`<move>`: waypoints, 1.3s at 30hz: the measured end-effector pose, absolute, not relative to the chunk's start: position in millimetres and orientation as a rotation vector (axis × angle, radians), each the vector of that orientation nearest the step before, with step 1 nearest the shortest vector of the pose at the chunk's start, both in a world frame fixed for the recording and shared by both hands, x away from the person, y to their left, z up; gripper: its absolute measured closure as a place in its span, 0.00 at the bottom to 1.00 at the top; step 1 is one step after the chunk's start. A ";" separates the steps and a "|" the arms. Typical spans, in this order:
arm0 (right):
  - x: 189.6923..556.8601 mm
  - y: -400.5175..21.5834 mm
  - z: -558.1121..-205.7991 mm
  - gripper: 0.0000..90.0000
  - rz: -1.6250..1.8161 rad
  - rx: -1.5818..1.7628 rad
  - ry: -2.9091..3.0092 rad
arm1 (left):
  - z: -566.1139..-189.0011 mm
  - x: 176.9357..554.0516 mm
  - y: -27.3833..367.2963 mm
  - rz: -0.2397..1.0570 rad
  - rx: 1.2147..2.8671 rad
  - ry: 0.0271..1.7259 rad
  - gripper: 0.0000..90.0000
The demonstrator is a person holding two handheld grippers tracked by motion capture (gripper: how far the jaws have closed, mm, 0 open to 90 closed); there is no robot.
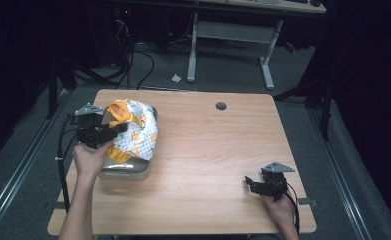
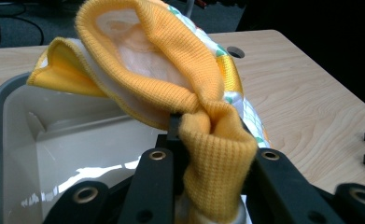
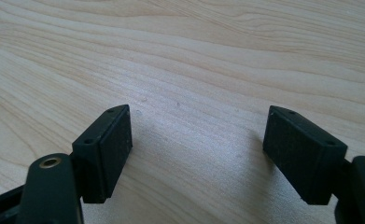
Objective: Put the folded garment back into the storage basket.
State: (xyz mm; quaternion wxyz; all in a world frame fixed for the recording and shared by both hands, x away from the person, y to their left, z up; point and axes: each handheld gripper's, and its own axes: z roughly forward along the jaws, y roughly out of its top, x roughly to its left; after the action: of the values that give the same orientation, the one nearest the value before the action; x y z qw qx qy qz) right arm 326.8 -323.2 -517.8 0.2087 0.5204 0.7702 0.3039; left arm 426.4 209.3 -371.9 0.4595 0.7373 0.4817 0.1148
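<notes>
While left gripper (image 2: 213,154) pinches soft yellow-trimmed printed cloth (image 1: 133,131) above grey plastic bin (image 1: 125,170), best lower slowly, let go once cloth sits inside. Right gripper (image 3: 196,154) wide open, holds nothing, rests far off.

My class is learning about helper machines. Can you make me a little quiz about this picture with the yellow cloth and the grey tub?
1. True or false: the left gripper is shut on the yellow garment.
2. What lies under the garment? A grey tub, B plate, C basket.
3. Fill in: the right gripper has its jaws ____, with bare table between them.

Key: 1 true. 2 A. 3 open.
</notes>
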 end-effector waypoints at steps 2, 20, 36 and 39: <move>326.8 -323.2 -517.8 0.27 0.846 1.448 2.143 | -374.7 427.6 210.3 0.280 1.817 1.195 0.85; 326.8 -323.1 -517.8 0.27 0.846 1.449 2.142 | -397.6 440.2 214.0 0.275 1.854 1.245 0.85; 326.8 -323.1 -517.8 0.27 0.846 1.450 2.142 | -418.6 451.6 211.8 0.297 1.941 1.296 0.85; 326.8 -323.1 -517.8 0.27 0.846 1.449 2.142 | -421.6 453.8 210.1 0.307 1.955 1.303 0.85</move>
State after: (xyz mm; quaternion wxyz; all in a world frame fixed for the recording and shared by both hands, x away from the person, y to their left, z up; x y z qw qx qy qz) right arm 326.8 -323.1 -517.8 0.2086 0.5209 0.7699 0.3040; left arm 453.8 210.1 -421.6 0.3764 0.7645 0.5095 0.1198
